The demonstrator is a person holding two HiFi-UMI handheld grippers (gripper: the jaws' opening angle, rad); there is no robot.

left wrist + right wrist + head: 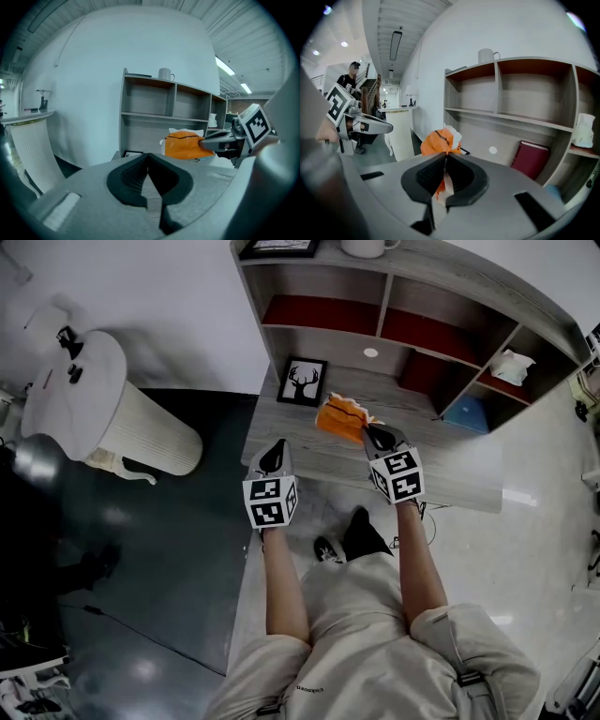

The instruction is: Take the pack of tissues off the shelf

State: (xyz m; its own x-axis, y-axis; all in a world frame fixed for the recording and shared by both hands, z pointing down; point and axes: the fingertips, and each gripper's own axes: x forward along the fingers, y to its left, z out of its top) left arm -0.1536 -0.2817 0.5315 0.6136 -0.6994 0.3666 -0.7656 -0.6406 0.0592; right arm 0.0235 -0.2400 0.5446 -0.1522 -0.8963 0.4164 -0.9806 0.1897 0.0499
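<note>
The orange pack of tissues [342, 418] hangs just above the grey desk [309, 460], in front of the shelf unit [389, 306]. My right gripper [370, 435] is shut on the pack's near edge. In the right gripper view the crumpled orange wrapper [438, 142] sticks out past the closed jaws of my right gripper [444, 159]. My left gripper [274, 457] hovers over the desk's front left part, its jaw tips together with nothing between them. From the left gripper view, the pack [183, 144] shows to the right of my left gripper [148, 157], pinched by the right gripper [220, 138].
A framed deer picture [303, 381] leans at the desk's back left. A white mug [366, 247] stands on the shelf top. A red book [533, 159], a blue item [466, 413] and a white tissue [511, 365] sit in compartments. A white ribbed stand [112, 418] is at left.
</note>
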